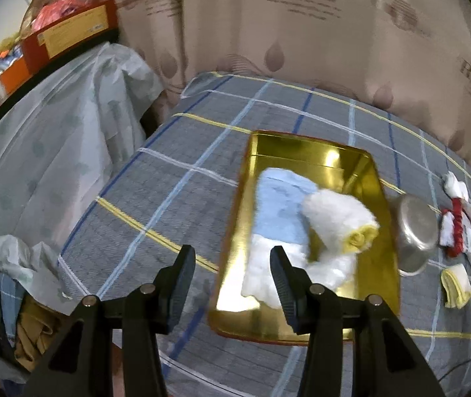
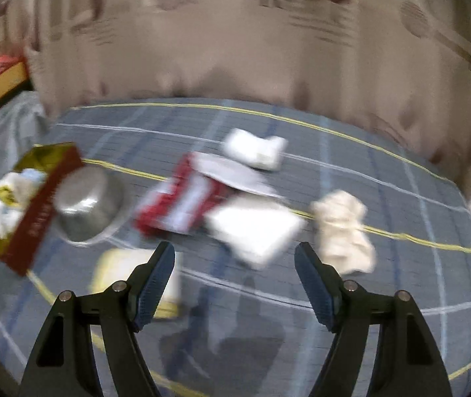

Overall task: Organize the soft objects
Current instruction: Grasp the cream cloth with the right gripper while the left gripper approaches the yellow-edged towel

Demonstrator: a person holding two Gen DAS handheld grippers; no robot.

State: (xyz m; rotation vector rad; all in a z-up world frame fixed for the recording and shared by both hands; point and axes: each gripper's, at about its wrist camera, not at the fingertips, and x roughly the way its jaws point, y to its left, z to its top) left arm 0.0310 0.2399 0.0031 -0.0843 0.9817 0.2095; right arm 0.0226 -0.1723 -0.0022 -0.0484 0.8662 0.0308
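Step in hand, as I judge it: partway through sorting; several cloths are already in the tin, the rest lie loose on the bed.

Plaid bedspread (image 2: pixel 384 297), grey woven with blue, white and yellow lines, fills the lower frame of both views. Gold tin tray (image 1: pixel 361 165), glossy, rectangular, red outside, sits centre-right in the left view. In it: a fluffy blue-and-white towel (image 1: pixel 278 211) and a white rolled cloth (image 1: pixel 338 218) with a yellow core.

Steel cup (image 2: pixel 86 201), matt metal, just beside the tray's wall. Loose pieces in the right view, blurred: red-and-white cloth (image 2: pixel 175 208), flat white folded cloth (image 2: pixel 255 231) at centre, cream crumpled cloth (image 2: pixel 344 228) at right, pale yellow cloth (image 2: pixel 119 271) lower left.

Left gripper (image 1: pixel 232 284): fingers apart, empty, at the tray's near left edge. Right gripper (image 2: pixel 235 281): fingers wide apart, empty, above the bedspread just short of the white folded cloth.

Next move probably calls for a low, pinching approach; the limp fabric will sag.
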